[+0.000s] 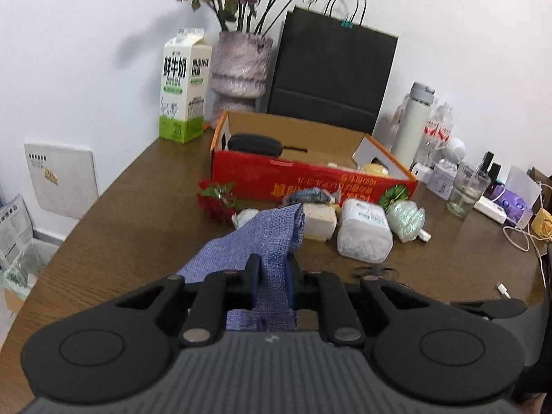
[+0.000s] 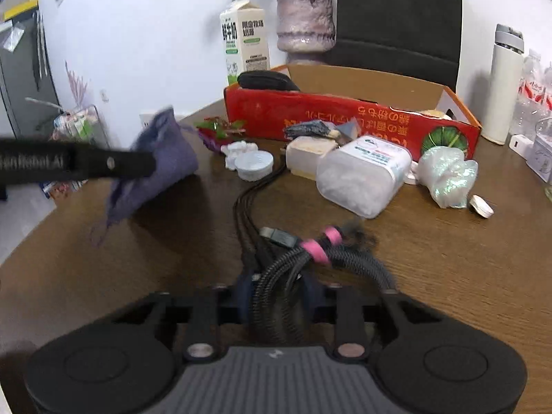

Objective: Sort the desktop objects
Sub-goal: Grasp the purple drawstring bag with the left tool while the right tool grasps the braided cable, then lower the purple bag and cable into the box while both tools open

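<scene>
My left gripper (image 1: 272, 286) is shut on a blue-purple fabric pouch (image 1: 255, 238), which is held just above the brown table (image 1: 131, 227). In the right wrist view the same pouch (image 2: 162, 169) hangs at the left from a black finger (image 2: 114, 164). My right gripper (image 2: 277, 293) is shut on a coiled black braided cable bundle (image 2: 293, 269) with a pink tie, low over the table. An open red cardboard box (image 1: 310, 179) stands behind, with a black case (image 1: 255, 145) inside. In front of it lie a plastic jar of white beads (image 1: 364, 231), a beige block (image 1: 321, 220) and a red flower (image 1: 217, 203).
A milk carton (image 1: 184, 86), a vase of dried flowers (image 1: 239, 69) and a black paper bag (image 1: 331, 76) line the back wall. A white flask (image 1: 412, 120), bottles, a glass (image 1: 465, 189) and chargers crowd the right. The table's edge runs along the left.
</scene>
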